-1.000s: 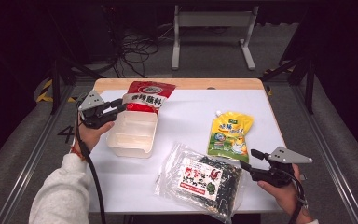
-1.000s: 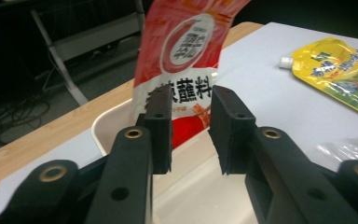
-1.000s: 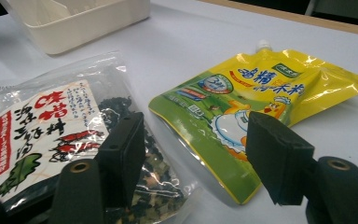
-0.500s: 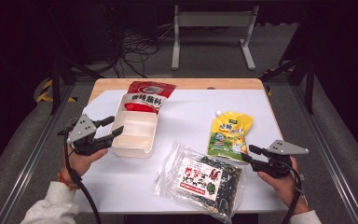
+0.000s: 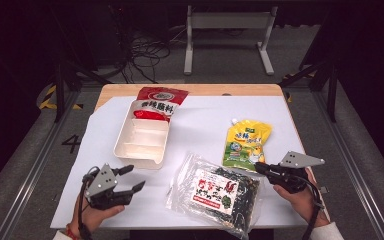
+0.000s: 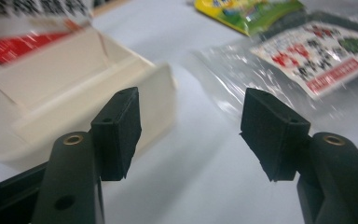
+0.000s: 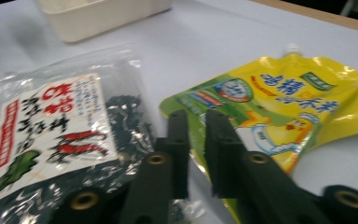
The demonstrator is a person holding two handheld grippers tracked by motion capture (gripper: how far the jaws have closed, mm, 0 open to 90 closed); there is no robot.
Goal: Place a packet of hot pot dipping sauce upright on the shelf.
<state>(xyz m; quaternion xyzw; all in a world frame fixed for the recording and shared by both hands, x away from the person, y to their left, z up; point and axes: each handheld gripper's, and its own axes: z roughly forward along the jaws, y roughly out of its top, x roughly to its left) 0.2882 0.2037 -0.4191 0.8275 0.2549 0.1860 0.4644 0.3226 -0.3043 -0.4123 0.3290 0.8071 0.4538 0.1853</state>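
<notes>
- While the left hand-held gripper (image 5: 130,179) hovers over the near-left tabletop (image 5: 205,120), its black blocky jaws stand wide apart with nothing between them.
- Just ahead of it: cream plastic tray (image 5: 142,137), rectangular, rigid, smooth walls with inner dividers; in the left gripper view its near corner (image 6: 163,93) sits right past the jaws.
- Right hand-held gripper (image 5: 258,167) near-right, jaws almost together, thin gap, gripping nothing; tips over the spot where two bags meet.
- Clear crinkly seaweed bag (image 5: 215,190), glossy, dark flaky contents, white label with red print, lying flat front-centre.
- Yellow-green spout pouch (image 5: 247,142), soft, shiny, white cap at the top, flat just beyond the right hand-held gripper; its lower edge touches the seaweed bag.
- Red-and-white sachet (image 5: 155,102), its near end lying over the tray's far end.
- Tabletop: matte white sheet over a light wood board, wood showing at the far edge.
- Room: dark, grey floor, tangled cables (image 5: 145,52), white metal stand (image 5: 227,30), yellow-black floor tape (image 5: 47,100).
</notes>
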